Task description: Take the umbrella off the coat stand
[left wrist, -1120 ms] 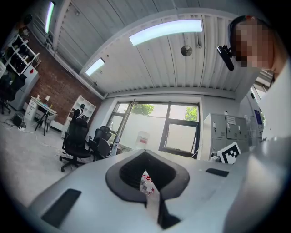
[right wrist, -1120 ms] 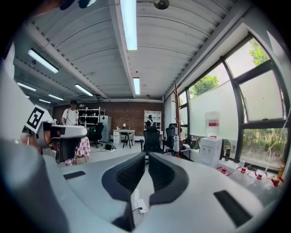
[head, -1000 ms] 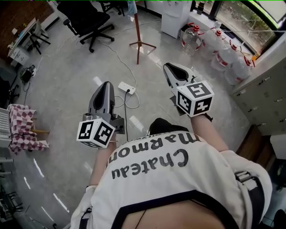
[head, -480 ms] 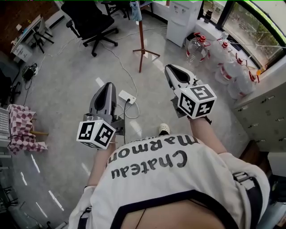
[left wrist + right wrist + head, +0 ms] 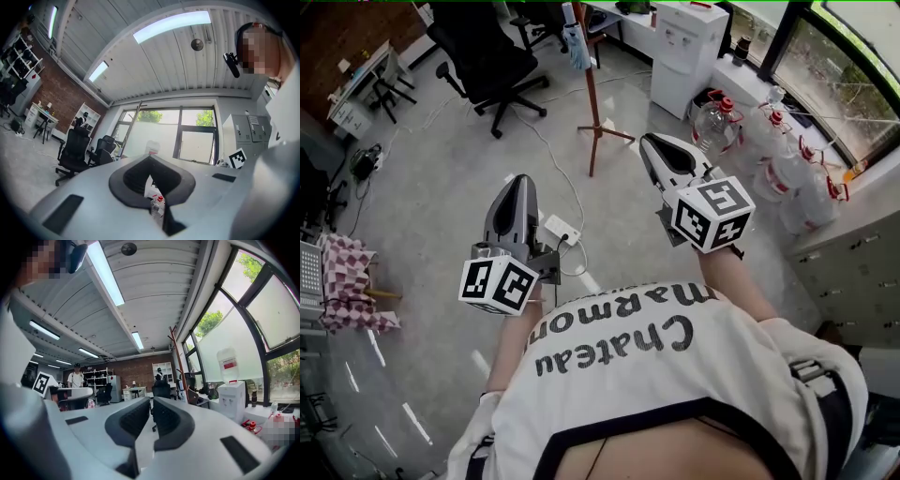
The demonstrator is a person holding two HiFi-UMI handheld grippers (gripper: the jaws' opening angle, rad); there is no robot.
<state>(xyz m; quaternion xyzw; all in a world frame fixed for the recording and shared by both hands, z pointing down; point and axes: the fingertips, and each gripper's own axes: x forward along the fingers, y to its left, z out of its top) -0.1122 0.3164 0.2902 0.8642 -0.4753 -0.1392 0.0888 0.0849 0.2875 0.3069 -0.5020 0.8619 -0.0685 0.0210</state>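
Observation:
The coat stand [image 5: 589, 89] is a thin red-brown pole on a tripod foot, standing on the grey floor ahead of me in the head view. A pale blue folded umbrella [image 5: 573, 42] hangs near its top. My left gripper [image 5: 521, 182] is held out level at the lower left, well short of the stand, jaws shut and empty. My right gripper [image 5: 652, 142] is at the right, closer to the stand's foot, also shut with nothing in it. The right gripper view shows the pole [image 5: 177, 366] beyond the closed jaws [image 5: 151, 409]. In the left gripper view the jaw tips [image 5: 150, 158] meet.
A black office chair [image 5: 487, 56] stands left of the stand. A white water dispenser [image 5: 684, 47] and several large water bottles [image 5: 769, 141] line the right wall by the windows. A power strip [image 5: 558, 228] with cable lies on the floor. A checked cloth [image 5: 347, 281] is far left.
The person has walked forward: the stand, the dispenser and the chair have slid nearer and lower in the head view. Both grippers were carried along, still shut and empty.

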